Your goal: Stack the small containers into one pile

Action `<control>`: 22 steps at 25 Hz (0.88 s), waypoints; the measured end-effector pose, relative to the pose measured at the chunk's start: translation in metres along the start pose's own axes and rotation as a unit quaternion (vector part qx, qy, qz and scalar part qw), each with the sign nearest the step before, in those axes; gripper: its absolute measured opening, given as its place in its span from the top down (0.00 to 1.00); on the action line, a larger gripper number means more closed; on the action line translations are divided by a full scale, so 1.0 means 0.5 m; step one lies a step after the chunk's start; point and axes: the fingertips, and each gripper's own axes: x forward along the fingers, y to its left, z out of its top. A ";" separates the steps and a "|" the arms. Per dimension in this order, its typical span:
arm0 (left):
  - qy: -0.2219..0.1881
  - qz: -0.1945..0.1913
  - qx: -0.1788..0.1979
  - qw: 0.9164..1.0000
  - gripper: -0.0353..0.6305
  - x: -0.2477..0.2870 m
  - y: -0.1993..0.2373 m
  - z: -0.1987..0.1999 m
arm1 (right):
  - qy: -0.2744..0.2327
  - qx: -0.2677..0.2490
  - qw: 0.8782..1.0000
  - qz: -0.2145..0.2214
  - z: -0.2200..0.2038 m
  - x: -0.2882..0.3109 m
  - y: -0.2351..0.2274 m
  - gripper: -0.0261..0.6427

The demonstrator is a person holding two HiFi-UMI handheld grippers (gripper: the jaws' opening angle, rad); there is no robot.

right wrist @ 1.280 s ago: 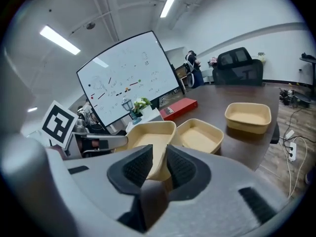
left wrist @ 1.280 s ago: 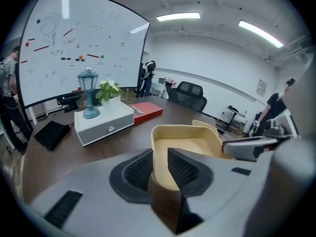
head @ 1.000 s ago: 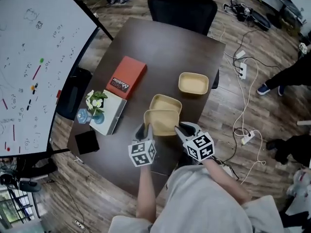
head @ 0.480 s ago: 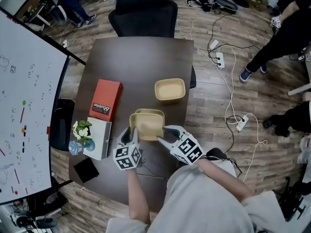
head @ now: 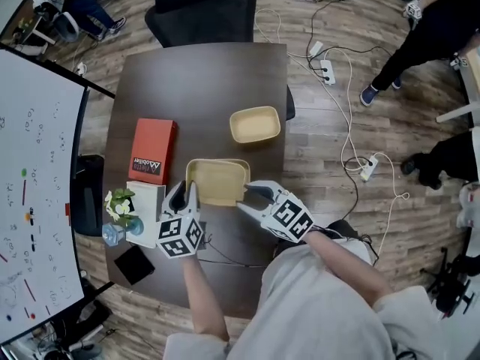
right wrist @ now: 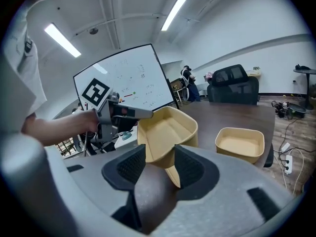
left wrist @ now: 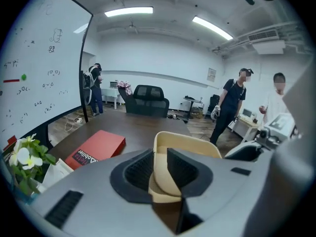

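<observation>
Head view: dark table fills the middle; whiteboard runs along its left side; black chair at the far end; red box lies flat on the left part of the table; white box just beside the red box's near end, with flowers at its left edge; small black box at the near left corner.

Task things: tan pile sits on the near right part of the table; it looks like two containers nested, with a double rim on the far side; spare container stands alone, upright, further off toward the right edge and apart from the pile.

Left gripper is at the pile's near left corner; right gripper is at its near right corner; the pile lies between the two.

Left gripper view: jaws narrow and have just been closing; pads sit on either side of the top container's wall and press on it; it has hold of that container by the rim.

Right gripper view: jaws wider and have just been opening; the container's corner stands between the pads, but they are off it, so no grip; top container looks tilted in this view; spare container is on the table beyond it, to the right.
</observation>
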 end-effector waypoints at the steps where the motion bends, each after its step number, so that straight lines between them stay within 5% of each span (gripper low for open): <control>1: -0.006 -0.004 0.000 1.000 0.82 0.005 0.003 0.009 | 0.000 -0.001 1.000 0.002 0.000 0.004 -0.002 0.69; 13: 0.000 -0.037 -0.050 0.998 0.83 0.094 0.037 -0.095 | 0.043 0.008 0.998 -0.043 -0.060 0.068 -0.058 0.69; 22: 0.014 -0.062 -0.048 0.997 0.84 0.131 0.034 -0.150 | 0.076 0.001 0.995 -0.066 -0.112 0.088 -0.085 0.71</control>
